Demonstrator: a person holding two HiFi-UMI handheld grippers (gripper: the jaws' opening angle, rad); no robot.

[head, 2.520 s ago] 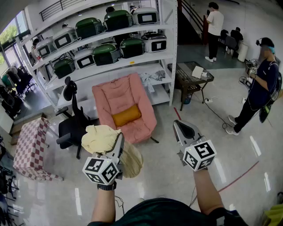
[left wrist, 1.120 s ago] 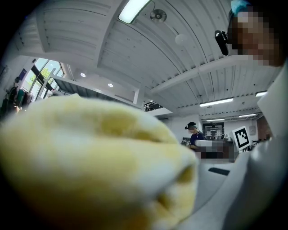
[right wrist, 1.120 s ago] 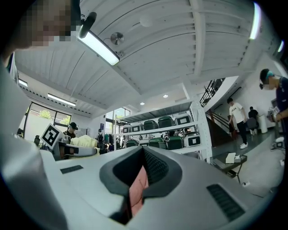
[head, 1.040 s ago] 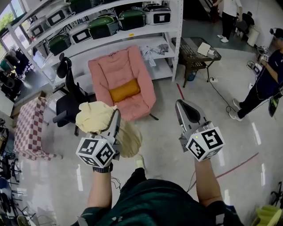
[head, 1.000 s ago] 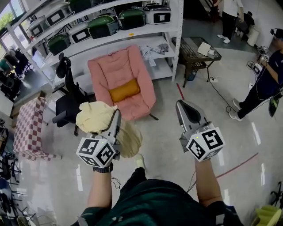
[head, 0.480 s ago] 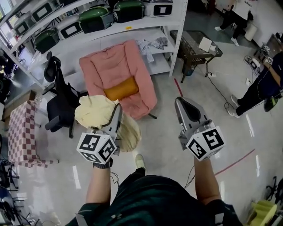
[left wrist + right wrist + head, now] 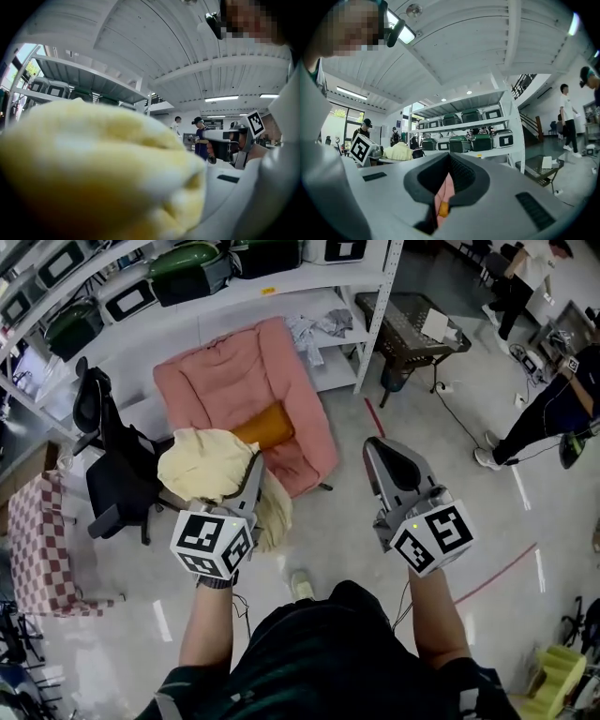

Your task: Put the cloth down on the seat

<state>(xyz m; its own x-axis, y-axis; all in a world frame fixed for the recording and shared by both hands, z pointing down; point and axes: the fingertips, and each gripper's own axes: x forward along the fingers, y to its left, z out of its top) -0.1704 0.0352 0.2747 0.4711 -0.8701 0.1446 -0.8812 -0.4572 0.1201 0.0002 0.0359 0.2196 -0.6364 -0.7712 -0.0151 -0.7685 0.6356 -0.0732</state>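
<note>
The cloth [image 7: 208,468], a bunched yellow bundle, hung pinched in the left gripper [image 7: 254,470], spilling to that gripper's left and beneath it. The pink armchair [image 7: 223,381] stood ahead of both grippers, its seat just beyond the left one, the nearer. An orange cushion [image 7: 268,427] lay on that seat. The right gripper [image 7: 381,454] was pressed together, empty.

Glossy grey floor [image 7: 441,474], white shelving [image 7: 380,315], black office chair [image 7: 117,488]
</note>
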